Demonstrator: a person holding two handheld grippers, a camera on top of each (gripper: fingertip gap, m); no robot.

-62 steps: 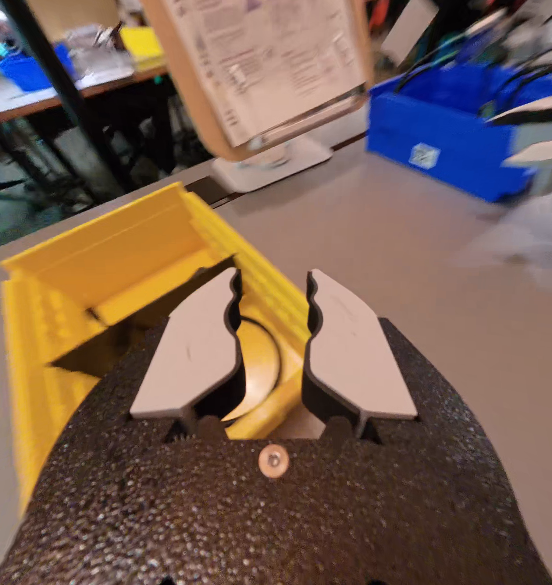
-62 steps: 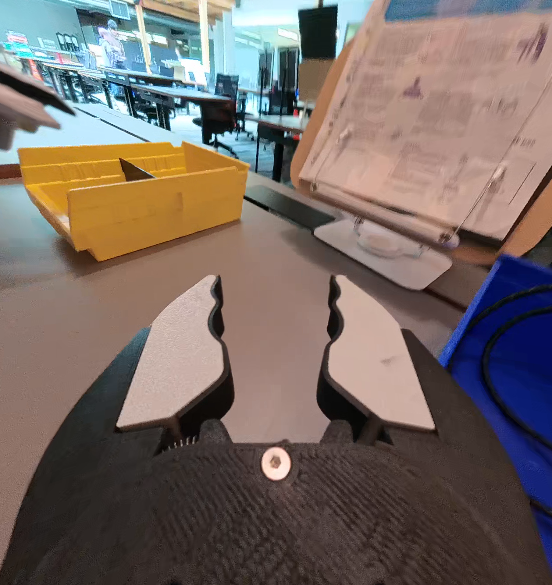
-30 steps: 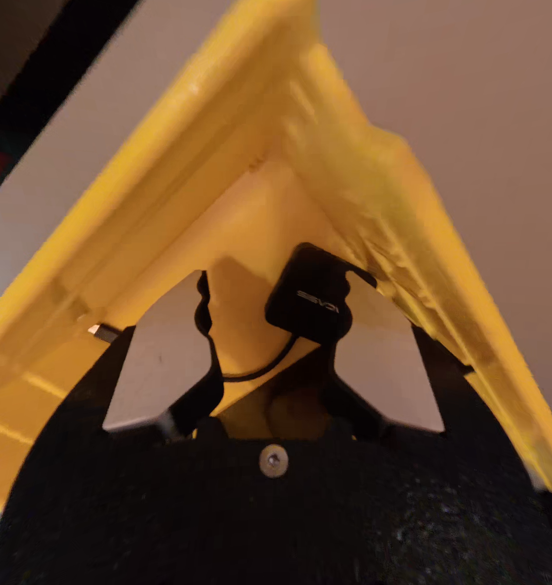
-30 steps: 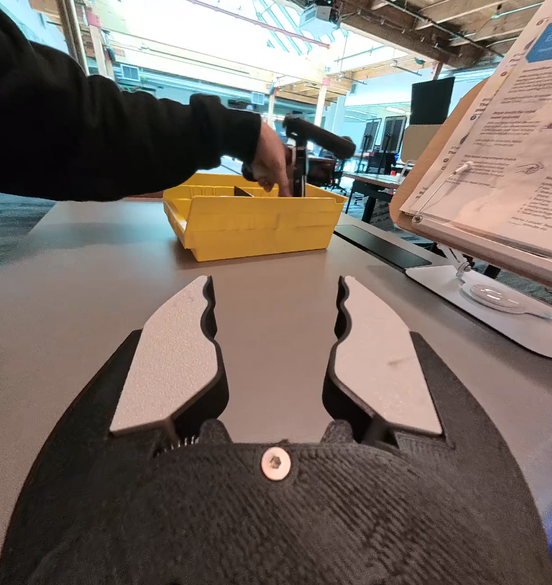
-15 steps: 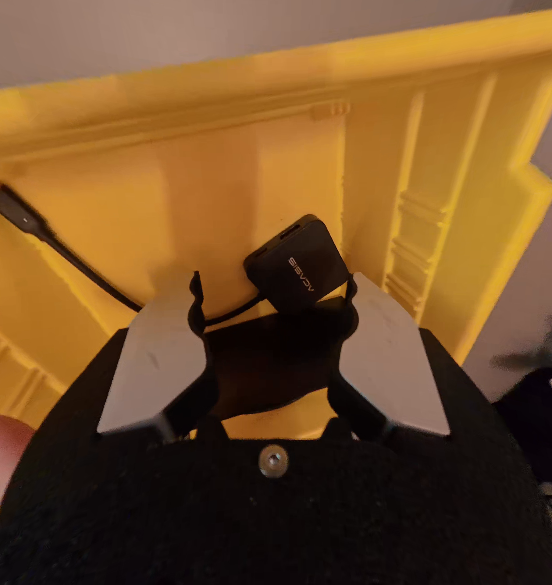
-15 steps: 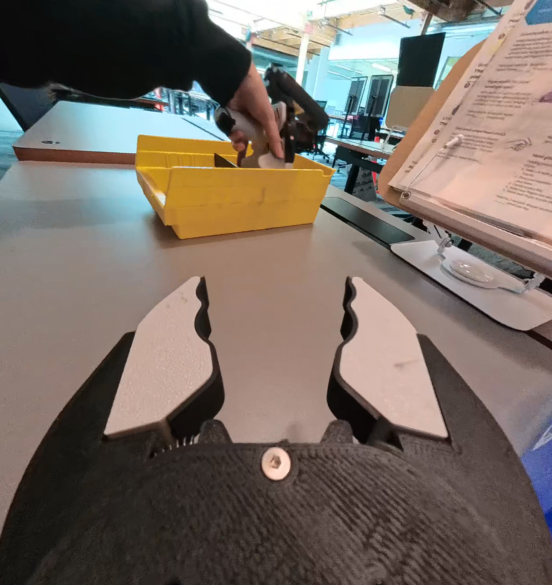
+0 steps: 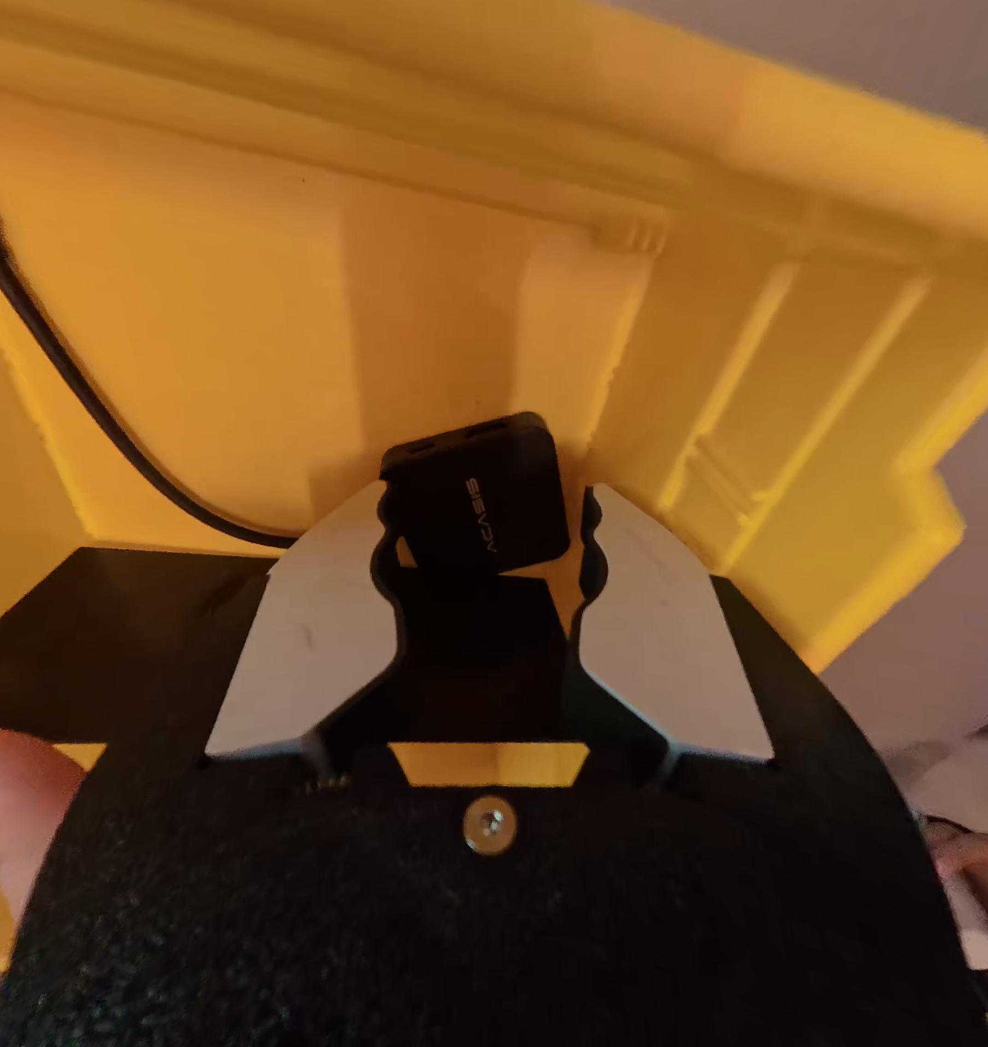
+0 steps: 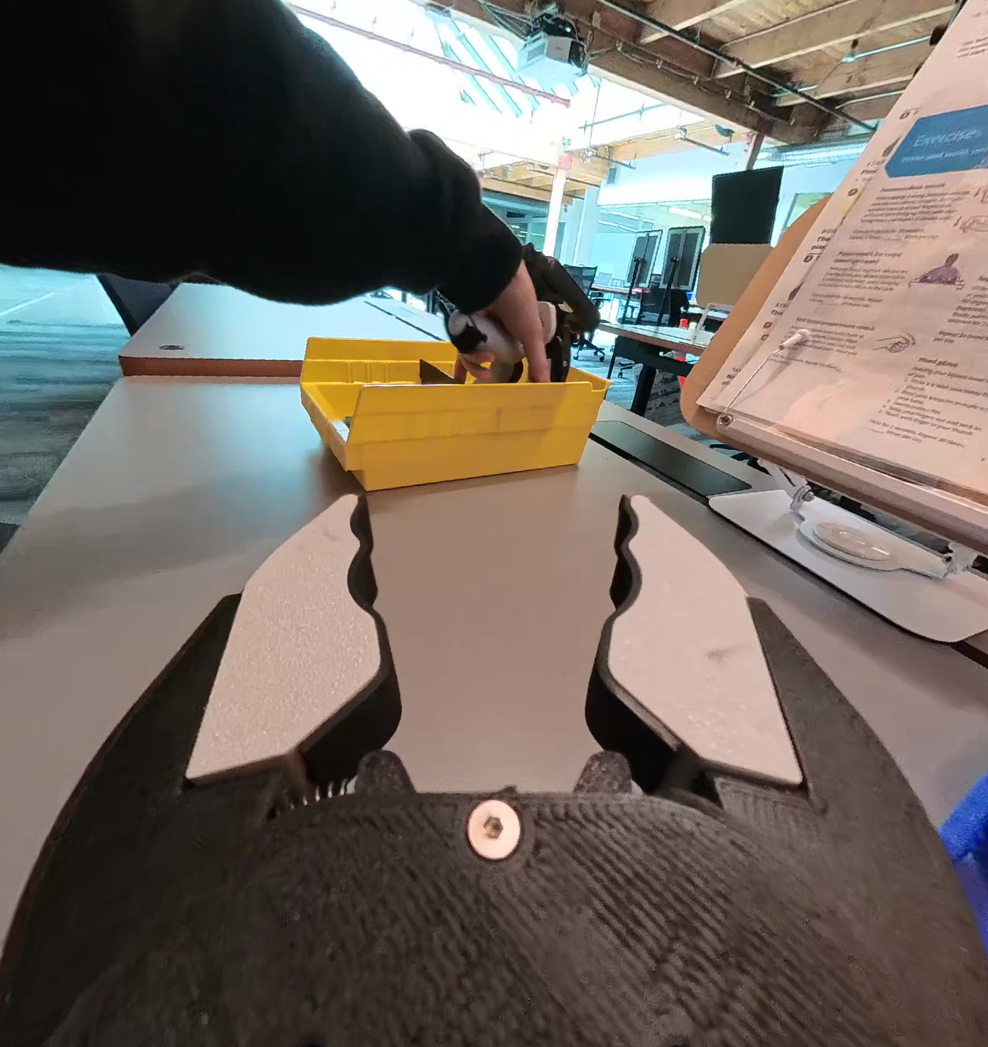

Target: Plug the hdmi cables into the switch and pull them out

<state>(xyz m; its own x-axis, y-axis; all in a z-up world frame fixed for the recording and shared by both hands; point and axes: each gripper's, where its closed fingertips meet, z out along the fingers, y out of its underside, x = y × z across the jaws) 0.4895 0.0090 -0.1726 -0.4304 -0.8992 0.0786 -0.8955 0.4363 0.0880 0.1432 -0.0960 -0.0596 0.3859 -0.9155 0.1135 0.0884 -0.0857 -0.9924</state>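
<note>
Left tongs [image 7: 483, 510] reach down into the yellow bin [image 7: 820, 351], their jaws set fairly wide around a small black switch [image 7: 474, 493]. The switch sits between the tips, tilted, with its ported edge turned toward the bin's far wall. The left fingertip overlaps the switch's edge; a sliver of yellow shows between the box and the right fingertip, so it does not look clamped. A black cable [image 7: 83, 396] curves along the bin's left inner wall and runs down toward the left finger. Under the tongs lies a flat black panel [image 7: 111, 623] on the bin floor. A bare fingertip of the person shows at the lower left edge of this view.

Right tongs [image 8: 494, 513] hang low over the grey tabletop [image 8: 168, 510], jaws wide apart and holding nothing, only bare surface between them. From here the bin [image 8: 457, 430] stands toward the tabletop's far edge, well apart from the right tongs. A black-sleeved arm [image 8: 225, 158] stretches in from the left, its hand [image 8: 514, 334] gripping the left tool down inside the bin. Along the tabletop's right edge a document stand [image 8: 888, 317] holds printed pages on a white base, and a blue object [image 8: 984, 861] shows at the near right corner.
</note>
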